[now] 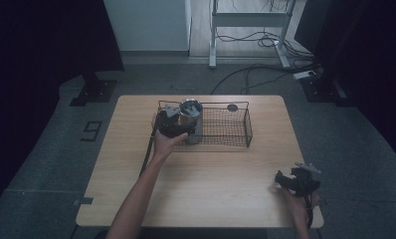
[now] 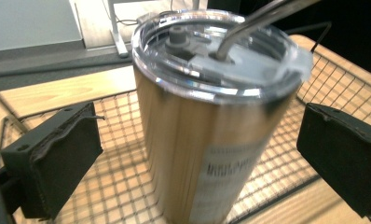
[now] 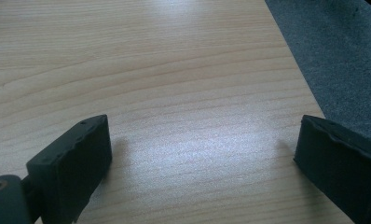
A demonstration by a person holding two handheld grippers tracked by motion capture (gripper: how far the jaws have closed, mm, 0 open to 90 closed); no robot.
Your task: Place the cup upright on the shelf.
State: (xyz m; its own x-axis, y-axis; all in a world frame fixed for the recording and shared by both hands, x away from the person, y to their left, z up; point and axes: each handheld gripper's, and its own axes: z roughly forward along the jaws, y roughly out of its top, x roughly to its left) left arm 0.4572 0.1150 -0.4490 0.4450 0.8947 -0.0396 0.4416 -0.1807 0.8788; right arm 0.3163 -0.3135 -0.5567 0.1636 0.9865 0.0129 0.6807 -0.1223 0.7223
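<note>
Wooden surface [image 1: 196, 174], wire basket [image 1: 236, 127] far centre. Steel tumbler [image 2: 211, 126] stands upright at the basket's left end. Left tongs [image 2: 197, 149] apart, flanking it untouched: centre on the body, close evenly. Right tongs [image 3: 197, 158] apart, idle near right.

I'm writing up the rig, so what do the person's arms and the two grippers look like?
Both forearms are bare, no sleeves in sight. The left gripper and right gripper are black, each topped by a grey three-cornered plate. Their jaws carry blocky black pads with rough edges. A dark cable trails from the left gripper.
</note>
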